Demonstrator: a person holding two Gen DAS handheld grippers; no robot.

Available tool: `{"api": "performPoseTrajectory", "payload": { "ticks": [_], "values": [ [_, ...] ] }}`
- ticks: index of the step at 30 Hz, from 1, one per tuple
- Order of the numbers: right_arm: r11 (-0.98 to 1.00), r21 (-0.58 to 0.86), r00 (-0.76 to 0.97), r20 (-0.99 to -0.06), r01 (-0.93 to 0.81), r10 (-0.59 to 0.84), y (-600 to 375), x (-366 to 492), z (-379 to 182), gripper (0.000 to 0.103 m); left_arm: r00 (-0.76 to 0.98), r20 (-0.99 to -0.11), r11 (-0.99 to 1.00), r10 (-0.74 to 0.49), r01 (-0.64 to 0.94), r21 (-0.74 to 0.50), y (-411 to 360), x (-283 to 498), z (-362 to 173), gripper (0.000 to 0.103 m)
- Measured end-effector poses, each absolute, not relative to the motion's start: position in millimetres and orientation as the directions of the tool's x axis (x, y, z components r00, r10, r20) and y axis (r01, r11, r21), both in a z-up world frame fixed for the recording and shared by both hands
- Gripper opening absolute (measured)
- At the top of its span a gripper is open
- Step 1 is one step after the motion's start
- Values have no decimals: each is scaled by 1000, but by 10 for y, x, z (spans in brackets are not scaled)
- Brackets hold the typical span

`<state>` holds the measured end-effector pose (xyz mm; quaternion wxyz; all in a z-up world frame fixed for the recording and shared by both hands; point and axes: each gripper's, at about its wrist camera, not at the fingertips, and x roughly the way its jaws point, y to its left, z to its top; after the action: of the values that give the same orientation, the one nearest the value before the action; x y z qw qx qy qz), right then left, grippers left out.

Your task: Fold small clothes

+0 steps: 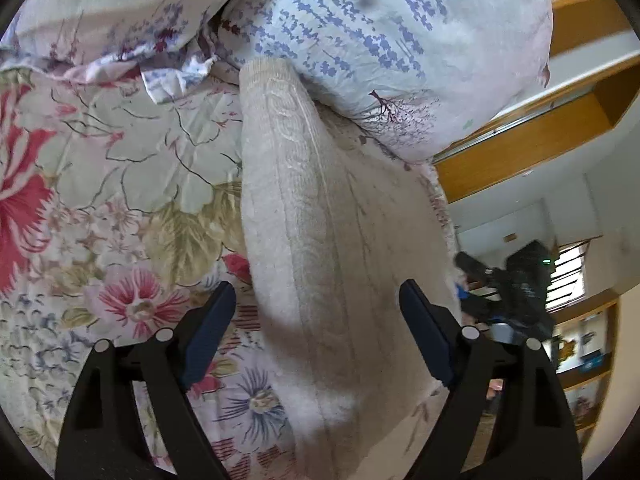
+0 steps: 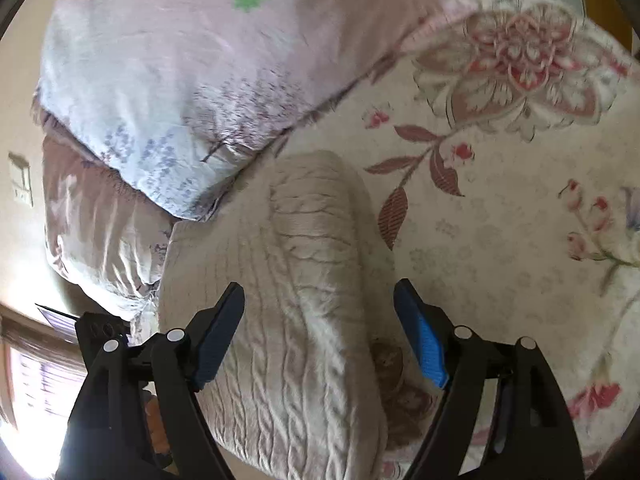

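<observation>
A cream cable-knit garment (image 1: 304, 220) lies folded in a long bundle on the floral bedspread (image 1: 100, 160), its far end against a pillow. My left gripper (image 1: 316, 312) is open and straddles the near part of the bundle. Its blue pads (image 1: 212, 320) stand clear of the knit on the left and close to its edge on the right. In the right wrist view the same garment (image 2: 304, 280) shows its braided ribs. My right gripper (image 2: 320, 320) is open over it, with the knit between the pads (image 2: 420, 336) but not pinched.
A pale pillow with blue and purple sprigs (image 1: 360, 40) (image 2: 160, 80) lies at the garment's far end, with a second pillow (image 1: 100, 8) beside it. The bed's edge runs close to the garment (image 1: 444, 216). Beyond it are wooden shelves (image 1: 520, 152) and a dark device (image 1: 520, 292).
</observation>
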<state>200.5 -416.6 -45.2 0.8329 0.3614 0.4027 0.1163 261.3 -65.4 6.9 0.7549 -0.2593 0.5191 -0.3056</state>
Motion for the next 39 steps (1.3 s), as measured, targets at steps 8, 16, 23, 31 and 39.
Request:
{"api": "performPoseTrajectory", "payload": {
  "ticks": [8,16,23,31,39],
  "values": [
    [699,713,618,-575,57,536,-4127,2121,-510,78,248,-591,637,-767,193,-746,-695,2630,24,75],
    [693,720,570,-554,-38,607,-3983,2191,-537,63,242,-580,625,-778,199,-755,-847,2773,-12,69],
    [619,782,557,-486,-67,673,-3966,2147,-630,36,240,-530,574,-813,176,-800,-782,2762,-81,45],
    [599,784,609,-396,-165,687,-3623,1869,-278,29,230,-473,517,-850,200,-832,-461,2613,85,38],
    [604,753,576,-381,-261,723,-2753,1928,-148,28,286,-501,562,-817,200,-802,378,2456,294,39]
  ]
}}
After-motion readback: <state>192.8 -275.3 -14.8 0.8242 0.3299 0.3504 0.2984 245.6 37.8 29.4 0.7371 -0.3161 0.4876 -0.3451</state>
